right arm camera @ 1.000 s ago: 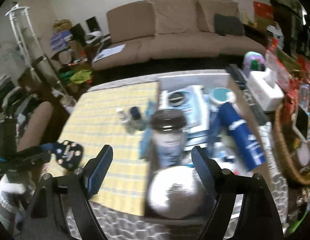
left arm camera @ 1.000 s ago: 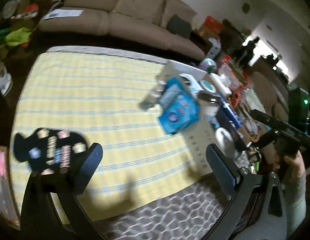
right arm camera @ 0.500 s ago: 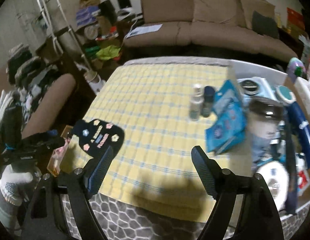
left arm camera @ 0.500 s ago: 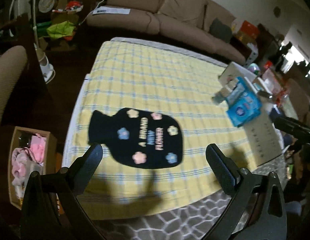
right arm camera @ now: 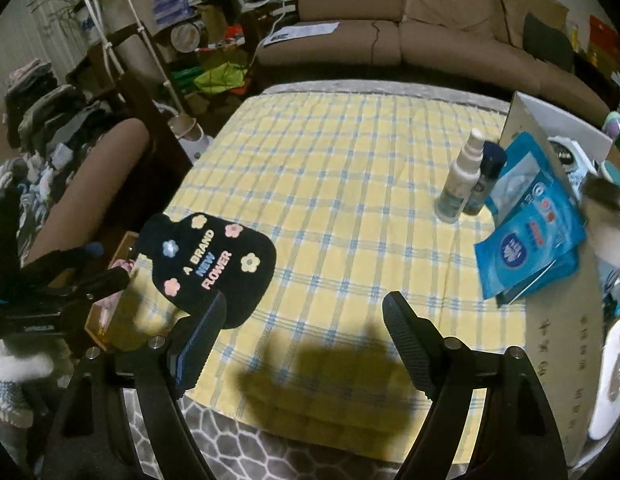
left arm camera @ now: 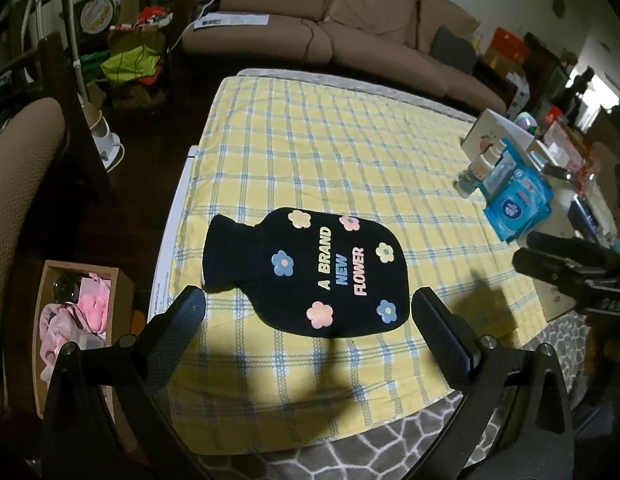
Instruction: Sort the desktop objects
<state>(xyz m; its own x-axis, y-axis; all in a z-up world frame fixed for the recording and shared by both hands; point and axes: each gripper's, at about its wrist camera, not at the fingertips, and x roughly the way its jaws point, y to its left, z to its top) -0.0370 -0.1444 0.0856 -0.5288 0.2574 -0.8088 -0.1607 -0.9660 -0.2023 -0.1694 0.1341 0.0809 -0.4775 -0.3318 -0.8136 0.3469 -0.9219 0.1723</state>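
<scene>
blurred jar [right arm camera: 607,216] cut off beside blue packets [right arm camera: 525,236]

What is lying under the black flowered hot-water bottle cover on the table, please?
The hot-water bottle cover lies flat on a yellow checked cloth spread over the table. Whatever lies beneath it is hidden, and whether the cover holds a bottle cannot be seen.
</scene>
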